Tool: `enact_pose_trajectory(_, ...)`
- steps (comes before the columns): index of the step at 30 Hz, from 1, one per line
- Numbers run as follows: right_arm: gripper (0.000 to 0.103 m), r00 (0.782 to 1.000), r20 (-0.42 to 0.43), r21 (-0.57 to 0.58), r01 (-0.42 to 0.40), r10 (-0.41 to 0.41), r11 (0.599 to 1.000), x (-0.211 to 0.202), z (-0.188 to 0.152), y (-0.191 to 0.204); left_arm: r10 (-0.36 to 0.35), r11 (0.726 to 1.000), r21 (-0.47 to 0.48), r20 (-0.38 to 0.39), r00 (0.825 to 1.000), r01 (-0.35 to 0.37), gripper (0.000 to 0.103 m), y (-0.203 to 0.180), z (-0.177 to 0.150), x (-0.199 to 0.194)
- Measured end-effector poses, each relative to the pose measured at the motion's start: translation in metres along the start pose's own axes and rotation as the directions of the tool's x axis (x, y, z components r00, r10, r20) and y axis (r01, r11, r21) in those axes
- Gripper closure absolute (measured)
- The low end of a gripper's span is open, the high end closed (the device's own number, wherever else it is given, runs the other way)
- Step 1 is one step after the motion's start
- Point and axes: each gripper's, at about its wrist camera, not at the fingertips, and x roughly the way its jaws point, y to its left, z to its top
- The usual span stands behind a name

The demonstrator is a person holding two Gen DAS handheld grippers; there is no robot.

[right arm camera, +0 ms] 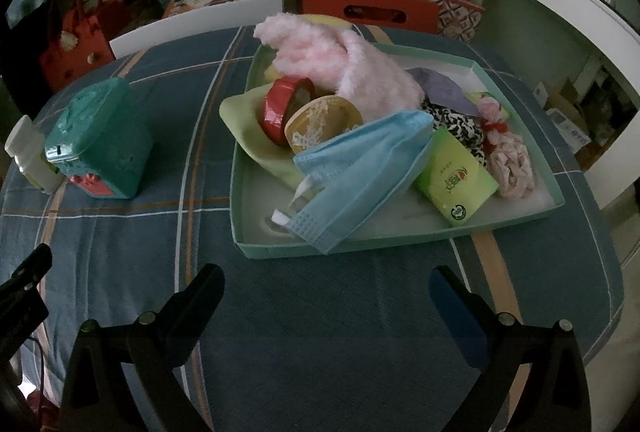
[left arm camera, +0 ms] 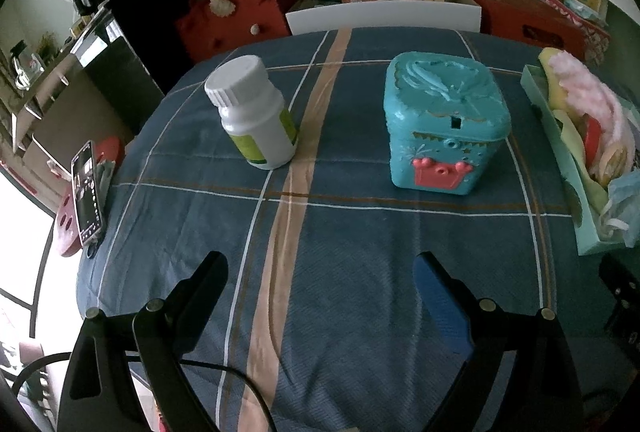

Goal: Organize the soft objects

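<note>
A pale green tray [right arm camera: 256, 252] sits on the blue plaid table, also at the right edge of the left wrist view [left arm camera: 548, 119]. It holds a pink fluffy cloth [right arm camera: 360, 67], a blue face mask [right arm camera: 360, 167], a black-and-white scrunchie [right arm camera: 456, 127], a pink hair tie [right arm camera: 512, 159], a green tissue pack [right arm camera: 456, 183], a light green cloth [right arm camera: 248, 135], a red tape roll [right arm camera: 280, 103] and a gold tin [right arm camera: 320, 123]. My right gripper [right arm camera: 326, 292] is open and empty in front of the tray. My left gripper [left arm camera: 320, 272] is open and empty over the tablecloth.
A teal lidded box [left arm camera: 444, 119] and a white pill bottle [left arm camera: 256, 111] stand on the table left of the tray. A phone [left arm camera: 86, 191] leans at the table's left edge. A white chair back [left arm camera: 384, 15], red bags and boxes stand behind the table.
</note>
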Motion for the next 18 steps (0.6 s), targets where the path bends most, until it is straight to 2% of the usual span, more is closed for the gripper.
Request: enact_pose_trajectory(18,0.0,1.0,0.002,0.018,0.012,-0.012,1.0,-0.0028,-0.0012,-0.0001,-0.004,0.999,-0.038,-0.021,1.0,0.003,0.009,0.0057,-0.0007,0.0041)
